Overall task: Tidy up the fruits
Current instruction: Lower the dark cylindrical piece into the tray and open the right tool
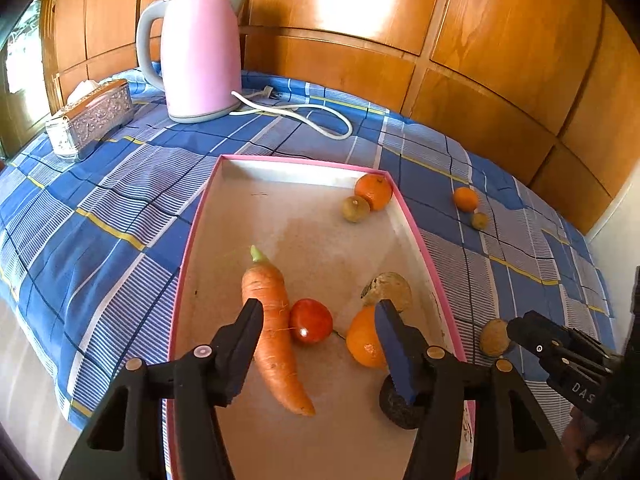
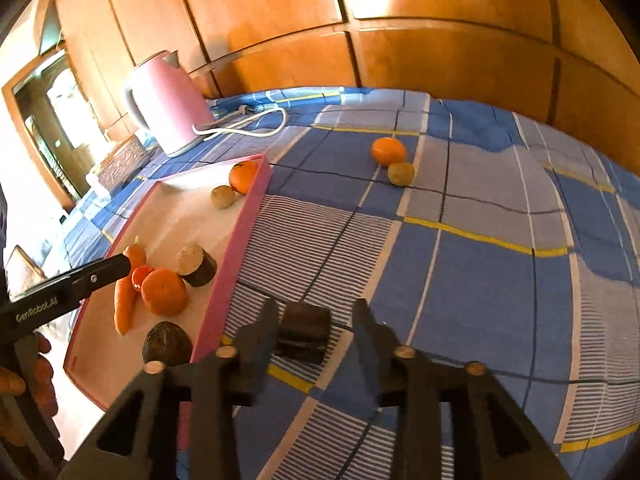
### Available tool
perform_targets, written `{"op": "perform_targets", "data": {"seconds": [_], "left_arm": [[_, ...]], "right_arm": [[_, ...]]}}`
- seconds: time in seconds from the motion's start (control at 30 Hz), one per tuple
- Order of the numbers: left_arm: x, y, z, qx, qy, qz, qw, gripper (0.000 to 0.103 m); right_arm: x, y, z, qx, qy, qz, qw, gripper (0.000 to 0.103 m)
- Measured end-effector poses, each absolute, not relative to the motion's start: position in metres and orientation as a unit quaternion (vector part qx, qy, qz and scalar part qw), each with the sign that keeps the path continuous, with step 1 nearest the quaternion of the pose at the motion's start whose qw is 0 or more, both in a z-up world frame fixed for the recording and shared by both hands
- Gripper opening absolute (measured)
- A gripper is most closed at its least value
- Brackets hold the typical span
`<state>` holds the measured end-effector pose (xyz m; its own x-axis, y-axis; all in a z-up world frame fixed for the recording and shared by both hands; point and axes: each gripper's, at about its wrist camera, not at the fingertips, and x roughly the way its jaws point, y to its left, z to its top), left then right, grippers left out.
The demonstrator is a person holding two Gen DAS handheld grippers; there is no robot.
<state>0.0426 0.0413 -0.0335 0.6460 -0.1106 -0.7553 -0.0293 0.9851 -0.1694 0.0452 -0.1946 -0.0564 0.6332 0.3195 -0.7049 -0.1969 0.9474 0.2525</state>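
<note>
A pink-rimmed tray (image 1: 416, 232) holds a carrot (image 1: 276, 340), a tomato (image 1: 311, 321), an orange (image 1: 362, 340), a cut brown root (image 1: 390, 290), a dark round piece (image 1: 400, 404), and at its far corner another orange (image 1: 373, 191) with a small brown fruit (image 1: 355, 209). My left gripper (image 1: 318, 310) is open above the tomato. My right gripper (image 2: 316, 316) is open around a dark cut piece (image 2: 304, 332) lying on the cloth beside the tray (image 2: 240, 240). An orange (image 2: 389, 151) and a small brown fruit (image 2: 401, 173) lie farther off on the cloth.
A pink kettle (image 1: 198, 52) with a white cord (image 1: 304, 114) and a silver tissue box (image 1: 90, 118) stand at the back on the blue checked cloth (image 1: 100, 208). Wooden panels (image 1: 480, 40) rise behind. The cloth's edge drops off at the left.
</note>
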Motion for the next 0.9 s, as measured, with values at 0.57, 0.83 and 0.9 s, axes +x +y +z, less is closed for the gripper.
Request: {"op": "perform_targets", "data": {"seconds": [0.57,0.83,0.9], "left_arm": [[0.04,0.042,-0.032,-0.079,0.419,-0.02,0.904,0.061],[0.038,0.057,-0.023,-0.088,0.402,0.001,0.912,0.064],[0.037,0.062,-0.02,-0.09,0.397,0.008,0.913,0.064]], "right_arm": [[0.041,-0.176,-0.069,0.033,0.417,0.15,0.896,0.029],[0.039,-0.161,-0.046,0.053,0.404,0.204,0.89,0.029],[0.038,-0.15,-0.041,0.06,0.406,0.236,0.881,0.029]]}}
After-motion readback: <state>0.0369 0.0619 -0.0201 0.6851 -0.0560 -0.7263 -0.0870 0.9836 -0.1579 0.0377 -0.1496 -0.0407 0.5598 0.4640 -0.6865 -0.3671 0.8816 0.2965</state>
